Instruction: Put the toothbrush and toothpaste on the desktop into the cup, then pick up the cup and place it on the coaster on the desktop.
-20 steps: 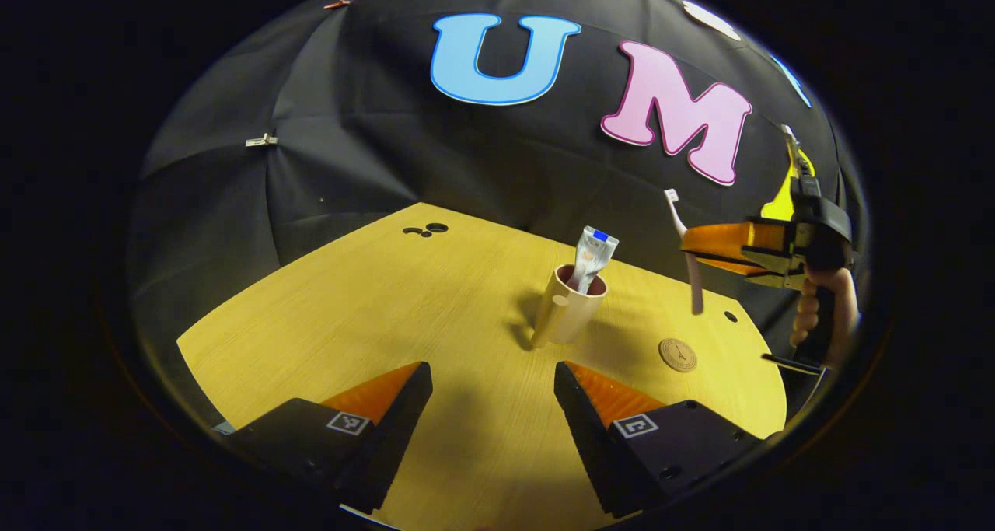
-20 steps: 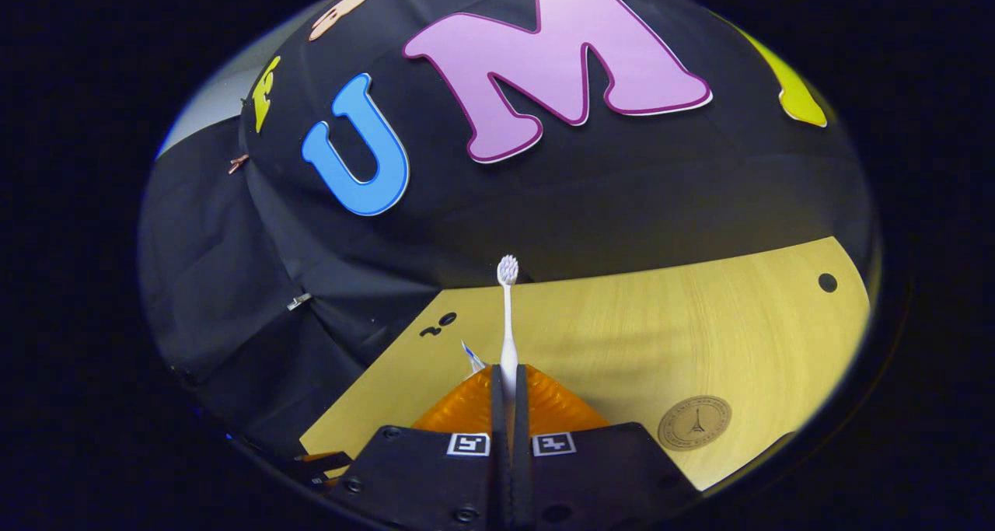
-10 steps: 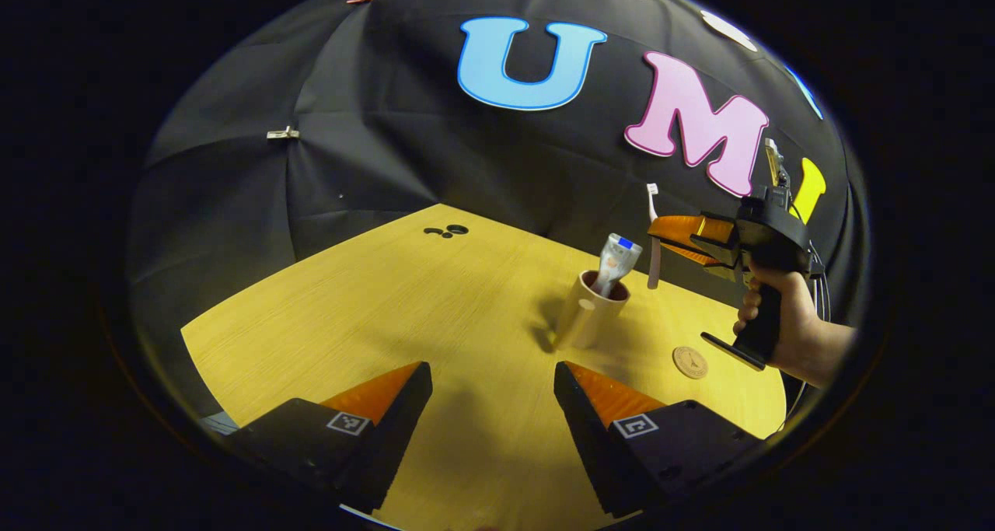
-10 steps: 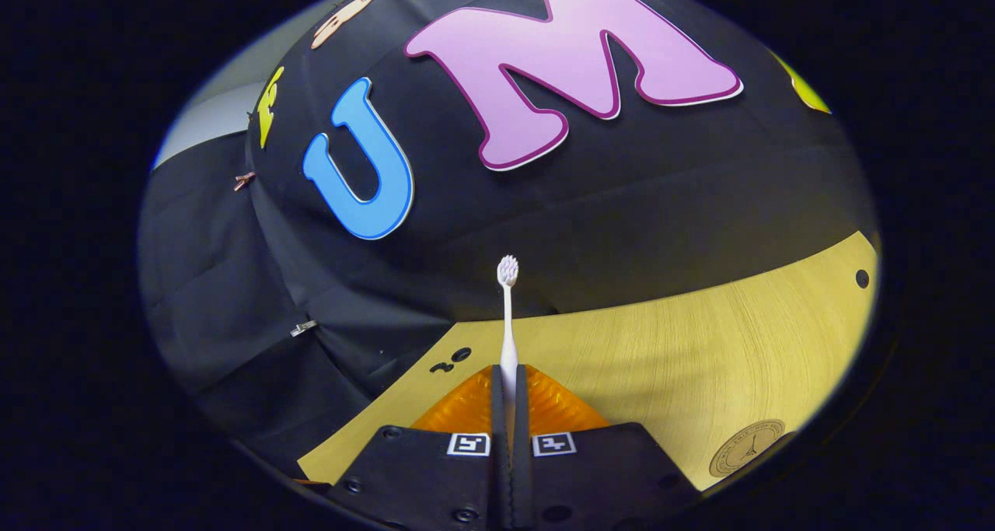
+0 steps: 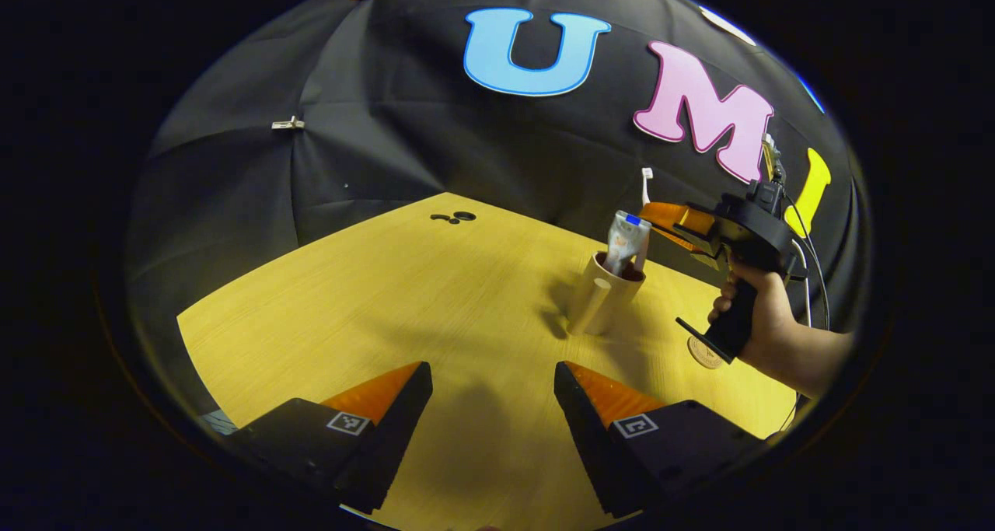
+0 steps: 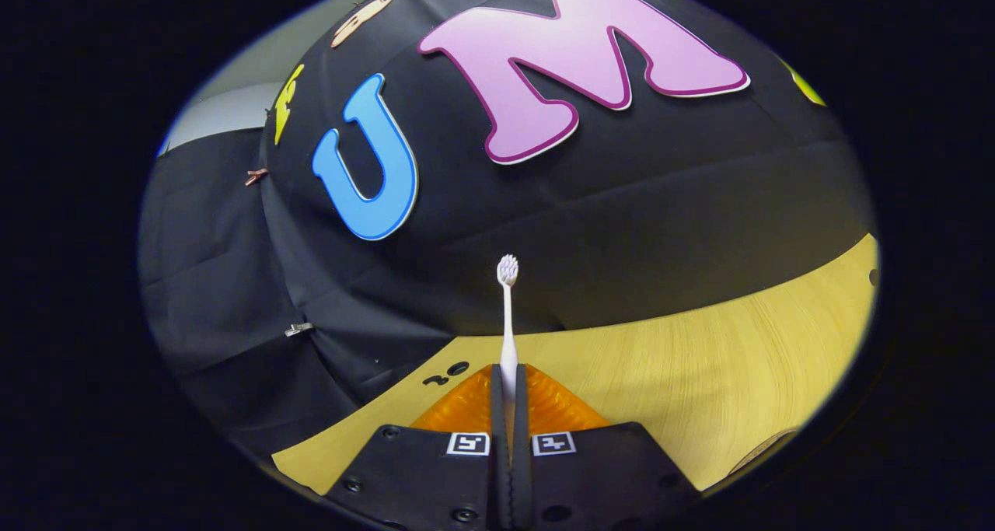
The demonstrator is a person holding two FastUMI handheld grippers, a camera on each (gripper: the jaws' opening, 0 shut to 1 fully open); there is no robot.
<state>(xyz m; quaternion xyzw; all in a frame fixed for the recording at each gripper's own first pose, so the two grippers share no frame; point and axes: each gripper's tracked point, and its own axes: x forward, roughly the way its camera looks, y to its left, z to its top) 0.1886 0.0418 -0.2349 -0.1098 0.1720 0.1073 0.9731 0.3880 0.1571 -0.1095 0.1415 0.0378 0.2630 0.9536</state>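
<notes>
Toothbrush held over the cup, toothpaste in it.

My right gripper (image 6: 507,406) is clamped tight on the slim white toothbrush (image 6: 507,313), bristles up, its lower end at the rim of the beige cylindrical cup (image 5: 598,307) on the yellow wooden counter (image 5: 435,298). The silver toothpaste tube (image 5: 624,241) stands inside. My left gripper (image 5: 493,395) hangs wide open and empty, cup ahead. The round brown coaster (image 5: 703,354) lies right of the cup.

Black cloth wall (image 5: 435,158), pale wooden desktop (image 5: 404,298)
</notes>
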